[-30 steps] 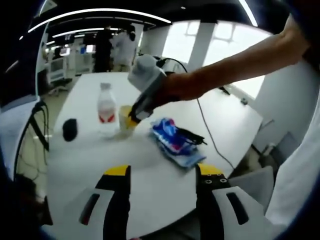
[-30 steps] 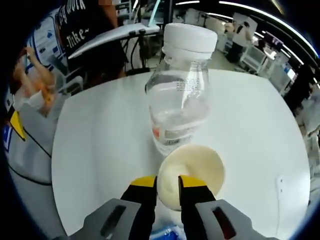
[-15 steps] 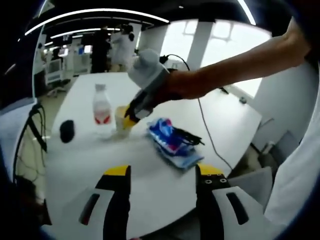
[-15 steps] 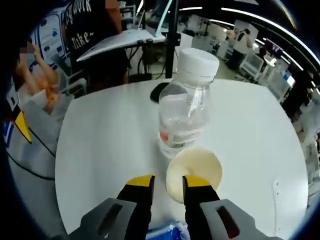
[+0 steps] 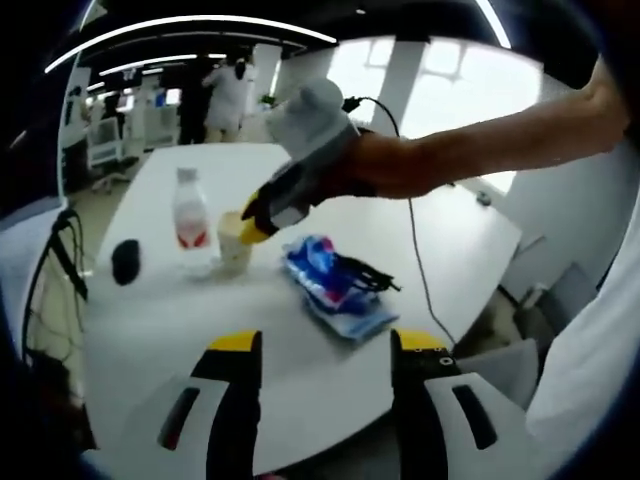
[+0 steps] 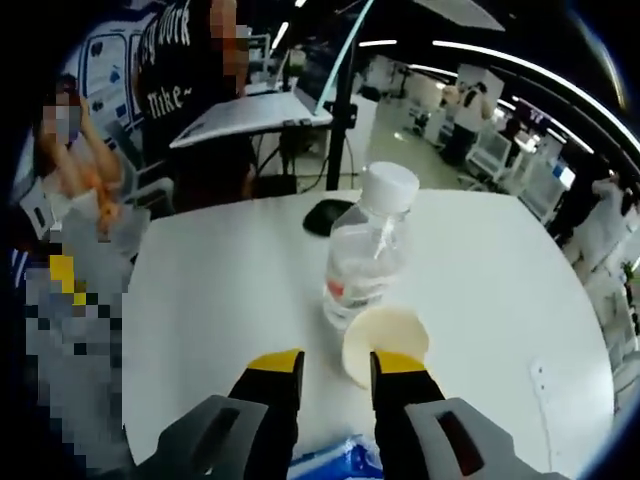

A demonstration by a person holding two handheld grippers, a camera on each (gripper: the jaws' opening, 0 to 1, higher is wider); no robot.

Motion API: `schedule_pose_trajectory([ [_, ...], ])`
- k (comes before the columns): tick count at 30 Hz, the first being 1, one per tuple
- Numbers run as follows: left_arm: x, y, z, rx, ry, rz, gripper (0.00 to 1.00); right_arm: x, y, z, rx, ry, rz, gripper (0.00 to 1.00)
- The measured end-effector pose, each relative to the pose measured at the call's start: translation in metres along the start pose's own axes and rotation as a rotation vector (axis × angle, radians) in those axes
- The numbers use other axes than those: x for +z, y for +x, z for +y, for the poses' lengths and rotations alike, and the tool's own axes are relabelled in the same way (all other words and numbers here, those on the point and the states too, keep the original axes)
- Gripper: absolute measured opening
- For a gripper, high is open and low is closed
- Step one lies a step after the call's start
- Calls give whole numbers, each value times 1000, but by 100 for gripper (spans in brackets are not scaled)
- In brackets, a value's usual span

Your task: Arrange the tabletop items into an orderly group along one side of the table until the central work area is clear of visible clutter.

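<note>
Your table is white. In the left gripper view a blue packet lies mid-table under a black cable. The bottle, red label unreadable, touches the cup near the mouse. Your right gripper is parted beside the cup, one jaw inside the rim; your left gripper hangs open, empty.

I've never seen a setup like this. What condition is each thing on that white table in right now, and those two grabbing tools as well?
Water bottle: upright, white cap on, partly filled.
Paper cup: upright, empty, beside the bottle.
Blue snack packet: lying flat, a black cable across it.
Black mouse: lying flat, apart from the others.
Right gripper: jaws open, one jaw at the cup's rim.
Left gripper: jaws open, holding nothing.
</note>
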State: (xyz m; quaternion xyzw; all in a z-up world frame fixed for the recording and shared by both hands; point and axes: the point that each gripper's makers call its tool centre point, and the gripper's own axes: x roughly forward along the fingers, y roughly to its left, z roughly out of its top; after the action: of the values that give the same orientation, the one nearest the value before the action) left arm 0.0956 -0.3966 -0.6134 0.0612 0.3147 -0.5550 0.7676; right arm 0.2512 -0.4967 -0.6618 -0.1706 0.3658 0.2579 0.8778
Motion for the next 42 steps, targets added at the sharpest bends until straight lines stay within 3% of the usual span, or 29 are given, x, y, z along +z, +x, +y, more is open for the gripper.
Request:
schedule_pose_trajectory([
  [5, 1, -1, -2, 2, 6, 1, 51, -9, -20, -3, -37, 54, -38, 25],
  [10, 1, -1, -3, 1, 9, 4, 51, -28, -38, -11, -81, 184, -69, 25],
  [15, 5, -3, -8, -3, 15, 6, 52, -46, -52, -19, -110, 263, -88, 25],
  [27, 9, 1, -18, -23, 45, 28, 54, -115, -97, -28, -194, 472, -89, 24],
  [42, 2, 8, -26, -49, 44, 52, 54, -178, -138, -2, -255, 579, -63, 24],
])
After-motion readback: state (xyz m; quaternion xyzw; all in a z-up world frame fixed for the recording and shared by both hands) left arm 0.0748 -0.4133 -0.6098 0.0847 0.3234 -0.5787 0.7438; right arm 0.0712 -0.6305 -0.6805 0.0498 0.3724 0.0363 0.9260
